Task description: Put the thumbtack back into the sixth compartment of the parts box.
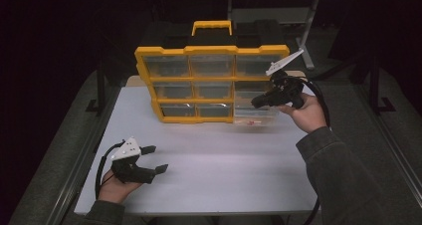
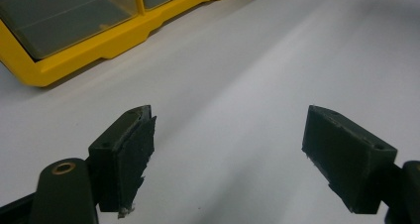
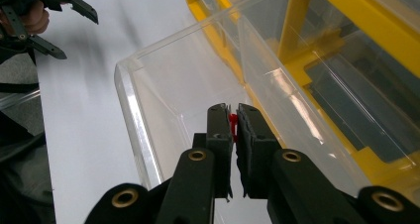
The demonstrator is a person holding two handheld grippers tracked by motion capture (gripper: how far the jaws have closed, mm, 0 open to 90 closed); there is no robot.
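A yellow organiser is seen upright on the table; its clear drawer (lower right, pulled out) is entered by the right gripper, clenched on a small red part, seemingly about to be released inside; the left gripper is held spread, empty

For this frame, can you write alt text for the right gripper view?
The right gripper, jaws nearly closed, pinches a small red part above an open clear plastic drawer pulled out of a yellow organizer. The drawer rests on a white table, with the left gripper at upper left.
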